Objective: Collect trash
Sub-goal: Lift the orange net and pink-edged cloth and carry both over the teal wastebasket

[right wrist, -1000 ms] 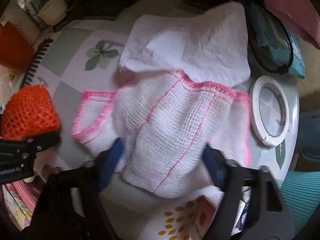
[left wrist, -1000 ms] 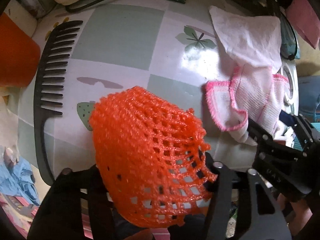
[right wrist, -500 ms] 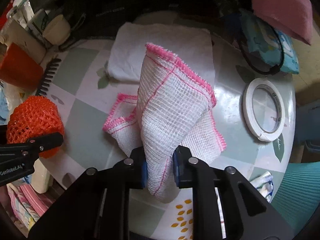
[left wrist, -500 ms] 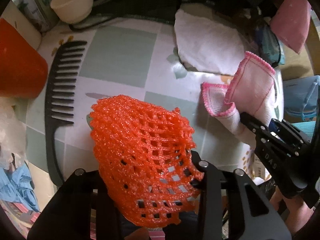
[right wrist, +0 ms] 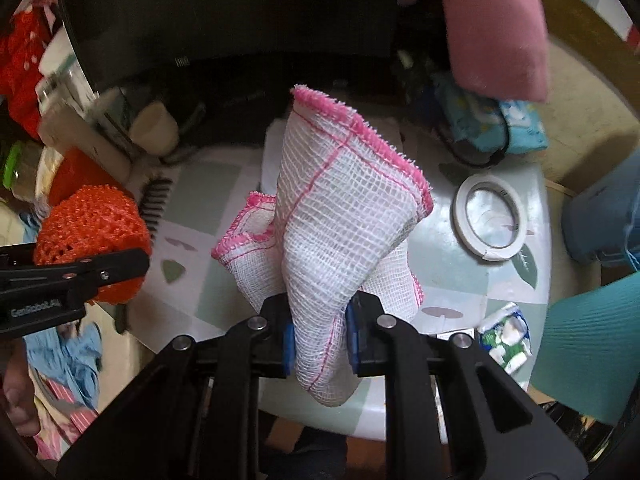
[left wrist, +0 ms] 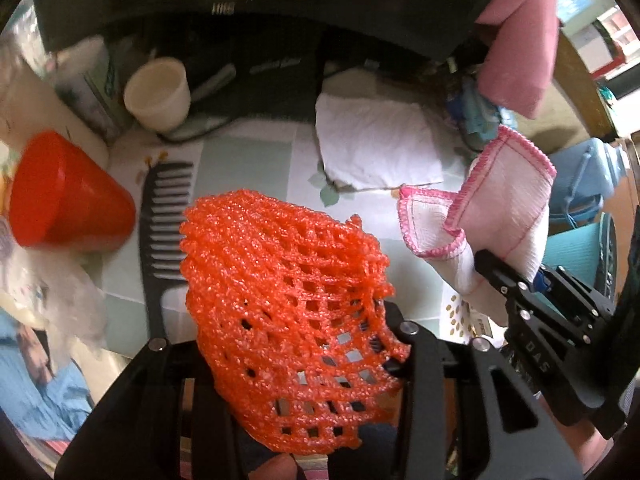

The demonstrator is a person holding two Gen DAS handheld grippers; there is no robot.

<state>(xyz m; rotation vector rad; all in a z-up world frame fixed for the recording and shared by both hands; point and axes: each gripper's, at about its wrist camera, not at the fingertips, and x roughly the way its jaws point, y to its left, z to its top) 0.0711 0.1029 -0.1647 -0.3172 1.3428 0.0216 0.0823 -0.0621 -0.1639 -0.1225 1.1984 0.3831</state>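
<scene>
An orange plastic mesh net hangs bunched above the tiled table, and my left gripper is shut on its lower part. The net also shows at the left of the right wrist view. A white gauze cloth with pink edging stands up from my right gripper, whose blue pads pinch its lower fold. One corner of the cloth droops toward the table. In the left wrist view the same cloth is held up at the right.
On the table lie a white paper napkin, a black comb, a tipped red cup, a cream cup, a tape roll, a small green-and-white wrapper and a blue packet. A pink towel hangs at the back right.
The right gripper closed on the gauze cloth and lifted it off the table. The left gripper tightened on the orange net and rose too; the table looks farther away in both views.
</scene>
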